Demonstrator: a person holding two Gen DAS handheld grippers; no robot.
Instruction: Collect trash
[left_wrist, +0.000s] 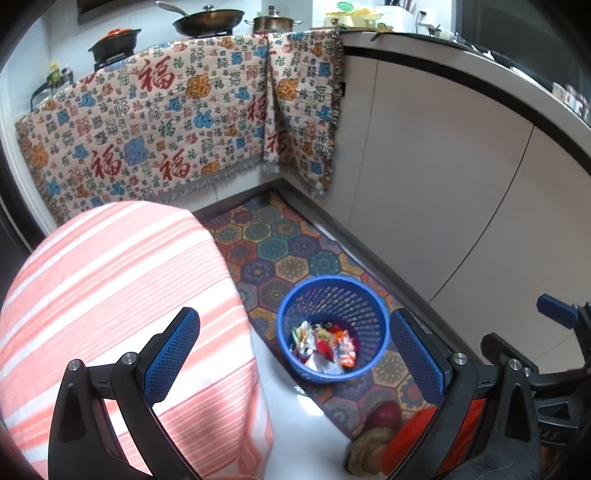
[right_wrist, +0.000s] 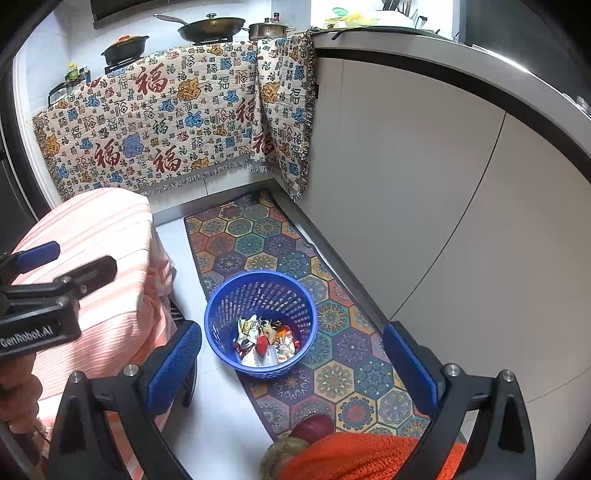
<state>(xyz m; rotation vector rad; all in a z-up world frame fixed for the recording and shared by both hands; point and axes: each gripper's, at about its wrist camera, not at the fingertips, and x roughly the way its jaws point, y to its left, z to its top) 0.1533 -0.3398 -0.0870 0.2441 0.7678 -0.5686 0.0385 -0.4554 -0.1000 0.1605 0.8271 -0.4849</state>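
Note:
A blue mesh trash basket (left_wrist: 333, 328) (right_wrist: 261, 321) stands on the patterned floor mat and holds several crumpled wrappers (left_wrist: 325, 345) (right_wrist: 264, 343). My left gripper (left_wrist: 295, 354) hovers above it, open, with nothing between its blue pads. My right gripper (right_wrist: 291, 363) also hangs open and empty over the basket's near side. The left gripper's body (right_wrist: 40, 302) shows at the left edge of the right wrist view, and one blue finger of the right gripper (left_wrist: 557, 308) shows at the right edge of the left wrist view.
A table with a pink striped cloth (left_wrist: 122, 295) (right_wrist: 96, 266) stands left of the basket. White cabinets (left_wrist: 443, 177) run along the right, and a patterned blanket (left_wrist: 159, 125) drapes the counter behind. A person's slippered foot (right_wrist: 314, 428) and orange garment (right_wrist: 362, 458) are near the bottom.

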